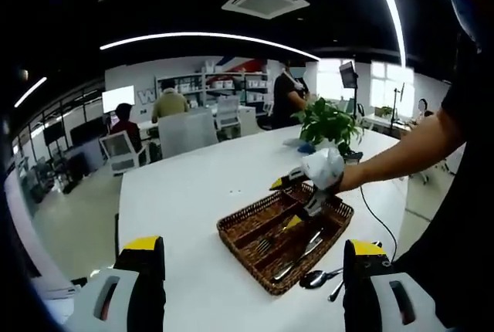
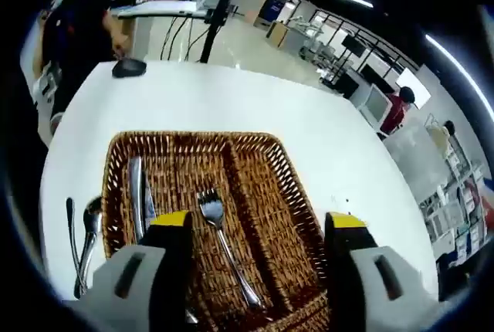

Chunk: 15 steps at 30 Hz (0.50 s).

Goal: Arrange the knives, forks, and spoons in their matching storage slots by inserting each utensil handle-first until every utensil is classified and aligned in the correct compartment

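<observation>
the right gripper point(image 2: 258, 228) hangs open over the wicker tray point(image 2: 266, 166) on the white worktop point(image 2: 231, 100), a fork point(image 2: 224, 247) between its jaws and a knife point(image 2: 137, 193) one slot over. two spoons point(image 2: 86, 235) lie outside the tray. the left gripper point(image 1: 255, 259) is open, well back from the tray.

Basket: in the left gripper view the wicker tray point(image 1: 245, 233) sits on the counter point(image 1: 193, 193), lower centre of the frame.
Outside the tray: two spoons point(image 1: 320, 278) lie on the counter just beside its lower right corner.
Behind: a potted plant point(image 1: 330, 125) stands further up the frame, right of centre.
Right gripper view: a fork point(image 2: 224, 243) lies in the middle compartment, a knife point(image 2: 139, 193) in the compartment to its left.
Top left: a computer mouse point(image 2: 128, 68) rests on the counter, well apart from the tray.
</observation>
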Each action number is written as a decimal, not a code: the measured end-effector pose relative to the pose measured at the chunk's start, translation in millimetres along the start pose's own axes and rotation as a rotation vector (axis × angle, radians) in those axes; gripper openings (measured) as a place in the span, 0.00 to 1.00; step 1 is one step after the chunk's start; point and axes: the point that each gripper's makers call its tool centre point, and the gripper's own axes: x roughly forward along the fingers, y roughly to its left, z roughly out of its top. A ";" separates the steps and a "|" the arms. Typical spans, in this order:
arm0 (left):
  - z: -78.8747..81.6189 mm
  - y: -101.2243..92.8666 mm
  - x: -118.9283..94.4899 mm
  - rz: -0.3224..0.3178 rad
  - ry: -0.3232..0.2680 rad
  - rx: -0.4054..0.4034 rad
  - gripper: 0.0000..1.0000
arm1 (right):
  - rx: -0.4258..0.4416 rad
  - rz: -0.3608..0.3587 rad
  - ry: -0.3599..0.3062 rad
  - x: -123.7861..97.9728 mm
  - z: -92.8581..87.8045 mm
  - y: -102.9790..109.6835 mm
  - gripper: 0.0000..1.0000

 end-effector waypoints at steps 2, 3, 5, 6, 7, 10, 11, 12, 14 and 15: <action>3.8 -0.6 1.9 -0.007 -0.013 0.005 1.00 | 0.050 -0.035 -0.035 -13.7 9.4 -10.0 0.94; 5.2 -0.7 2.9 -0.011 -0.017 0.006 1.00 | 0.066 -0.047 -0.039 -19.4 11.9 -12.9 0.97; 9.3 -0.9 6.1 -0.019 -0.025 0.014 1.00 | 0.085 -0.065 -0.035 -33.7 15.7 -18.7 0.99; 11.1 -0.8 7.3 -0.021 -0.028 0.017 1.00 | 0.146 -0.085 -0.052 -44.4 19.9 -22.4 0.99; 15.0 -0.7 9.0 -0.026 -0.039 0.023 1.00 | 0.173 -0.083 -0.074 -50.9 25.1 -24.0 0.99; 22.5 -1.0 12.4 -0.036 -0.057 0.030 1.00 | 0.210 -0.118 -0.102 -75.1 32.8 -32.2 0.99; 23.9 -1.7 12.9 -0.041 -0.063 0.035 1.00 | 0.202 -0.129 -0.103 -82.3 34.1 -31.6 0.99; 24.9 -2.8 13.4 -0.049 -0.067 0.039 1.00 | 0.202 -0.144 -0.116 -91.9 36.8 -31.5 0.99; 25.6 -3.8 14.3 -0.056 -0.071 0.043 1.00 | 0.206 -0.150 -0.113 -106.1 36.5 -25.7 0.99; 26.2 -4.7 14.9 -0.061 -0.075 0.046 1.00 | 0.210 -0.160 -0.116 -114.7 36.7 -22.4 0.99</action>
